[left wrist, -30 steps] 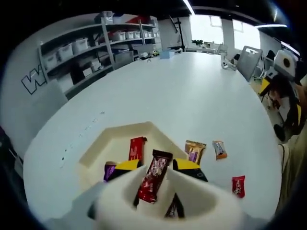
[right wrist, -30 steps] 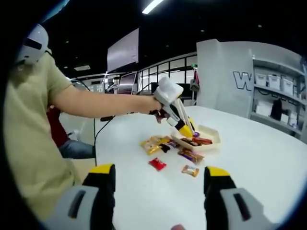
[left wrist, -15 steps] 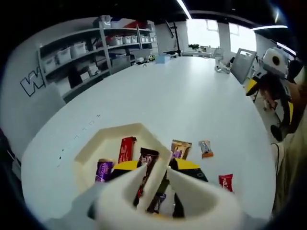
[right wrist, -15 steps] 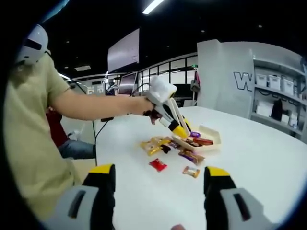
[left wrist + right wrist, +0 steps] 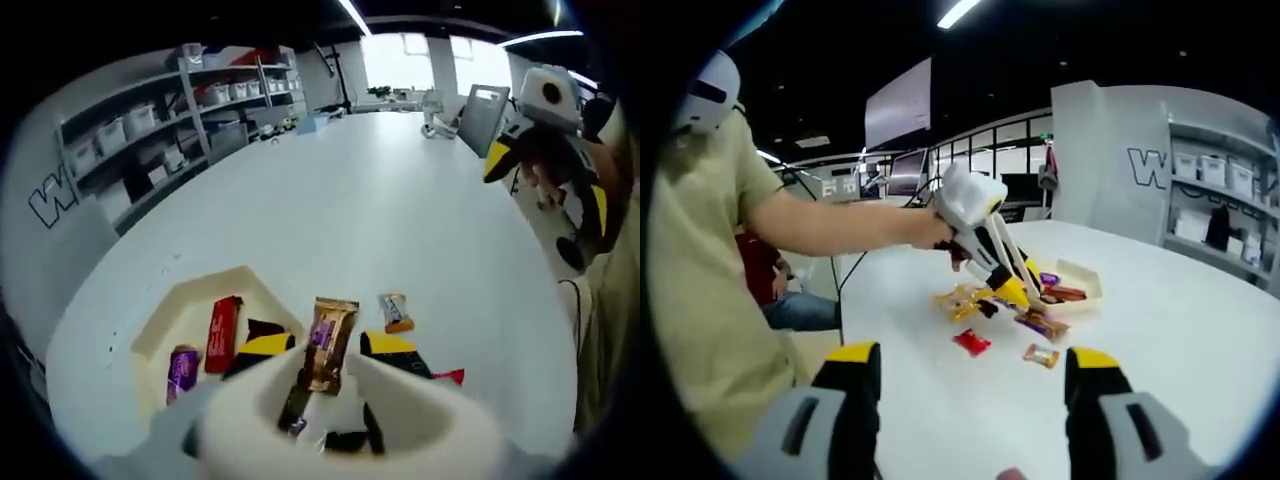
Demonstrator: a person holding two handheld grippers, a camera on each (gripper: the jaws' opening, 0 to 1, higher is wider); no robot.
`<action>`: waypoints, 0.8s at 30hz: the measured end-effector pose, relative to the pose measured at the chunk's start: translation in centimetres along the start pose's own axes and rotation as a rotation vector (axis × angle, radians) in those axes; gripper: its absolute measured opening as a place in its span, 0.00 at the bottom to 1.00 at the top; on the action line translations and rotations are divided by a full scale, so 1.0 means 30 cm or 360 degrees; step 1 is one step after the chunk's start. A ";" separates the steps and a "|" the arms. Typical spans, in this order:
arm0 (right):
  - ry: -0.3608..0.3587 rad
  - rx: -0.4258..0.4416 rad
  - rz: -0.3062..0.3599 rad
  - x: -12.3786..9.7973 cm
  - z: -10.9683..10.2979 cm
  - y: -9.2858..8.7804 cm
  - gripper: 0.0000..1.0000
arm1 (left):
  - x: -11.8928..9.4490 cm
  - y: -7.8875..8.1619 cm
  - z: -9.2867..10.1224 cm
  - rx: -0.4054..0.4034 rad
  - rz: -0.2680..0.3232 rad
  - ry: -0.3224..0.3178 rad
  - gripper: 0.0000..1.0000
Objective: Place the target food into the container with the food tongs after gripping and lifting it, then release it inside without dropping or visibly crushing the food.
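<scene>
Left gripper (image 5: 330, 375): yellow-tipped jaws stand apart low in the left gripper view, white tongs clamped between them. Whether the tong tips are pinching anything, I can't tell — the white body hides them. Gold-brown snack bar (image 5: 330, 342) sits dead centre between the jaws, long axis running up-frame along them, roughly in line with the tongs. That's the likely next target, my call.

Container (image 5: 180, 312), the cream tray, lies left of the jaws, lower left of frame, with a red bar (image 5: 222, 333) and a purple packet (image 5: 181, 367) already inside. So the carry runs leftward from the bar to the tray, short hop.

Small orange packet (image 5: 395, 312) just right of the gold bar, red packet (image 5: 450, 376) at the right jaw's edge. All on the white table (image 5: 370, 200).

Right gripper (image 5: 970, 395): jaws wide apart, nothing between, bottom of the right gripper view, well apart from the snacks. Left gripper is clearly nearer; there it shows mid-frame with tongs angled down over the pile.
</scene>
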State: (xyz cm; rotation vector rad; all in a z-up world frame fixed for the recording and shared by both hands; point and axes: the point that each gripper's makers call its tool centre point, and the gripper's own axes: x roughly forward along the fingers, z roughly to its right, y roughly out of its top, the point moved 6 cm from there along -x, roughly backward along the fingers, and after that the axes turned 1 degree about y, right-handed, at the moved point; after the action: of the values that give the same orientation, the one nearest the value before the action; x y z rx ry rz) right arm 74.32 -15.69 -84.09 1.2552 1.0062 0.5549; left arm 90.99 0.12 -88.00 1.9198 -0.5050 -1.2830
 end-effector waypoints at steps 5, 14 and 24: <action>-0.0003 0.0004 -0.0005 -0.003 0.002 -0.004 0.74 | 0.010 0.002 0.009 0.0016 0.0003 -0.0004 0.24; -0.0002 0.0000 -0.0006 -0.001 0.006 0.000 0.73 | 0.022 -0.011 0.010 0.0013 -0.0016 -0.0011 0.24; 0.0000 -0.0006 -0.0004 -0.004 0.010 0.007 0.73 | 0.044 -0.012 0.013 0.0010 -0.0020 -0.0020 0.25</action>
State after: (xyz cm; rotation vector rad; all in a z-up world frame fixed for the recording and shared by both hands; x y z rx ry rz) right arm 74.55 -15.87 -83.85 1.2505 1.0065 0.5547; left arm 91.16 -0.68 -89.16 1.9242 -0.5049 -1.3031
